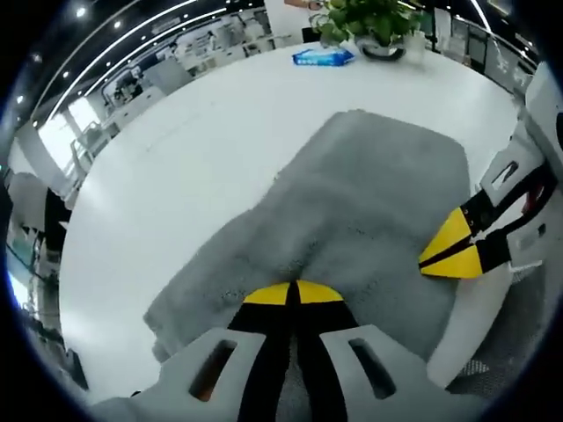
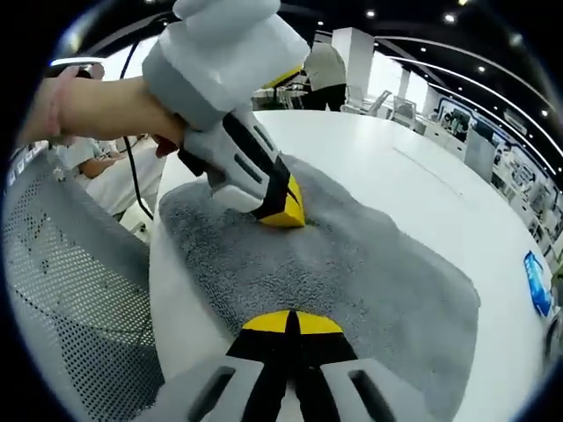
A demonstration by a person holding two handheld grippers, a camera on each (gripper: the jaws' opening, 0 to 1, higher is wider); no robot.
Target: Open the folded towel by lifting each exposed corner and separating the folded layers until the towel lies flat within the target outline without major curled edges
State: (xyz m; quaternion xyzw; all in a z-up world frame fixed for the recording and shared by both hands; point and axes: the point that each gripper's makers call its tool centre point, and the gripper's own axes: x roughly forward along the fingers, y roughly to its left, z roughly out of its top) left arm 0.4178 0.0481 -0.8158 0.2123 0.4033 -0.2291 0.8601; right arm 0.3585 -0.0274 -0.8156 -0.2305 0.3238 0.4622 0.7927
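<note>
The left hand-held gripper and the right hand-held gripper each pinch the grey towel, jaws closed on its pile. The towel lies spread on the white tabletop, near its edge.

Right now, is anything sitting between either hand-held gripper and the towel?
Nothing visible is in the way. The left hand-held gripper and the right hand-held gripper both have closed yellow tips down at the gray towel. The blue packet and the plant sit far across the table.

Both views low and close over the same grey towel, from seemingly opposite table edges.
</note>
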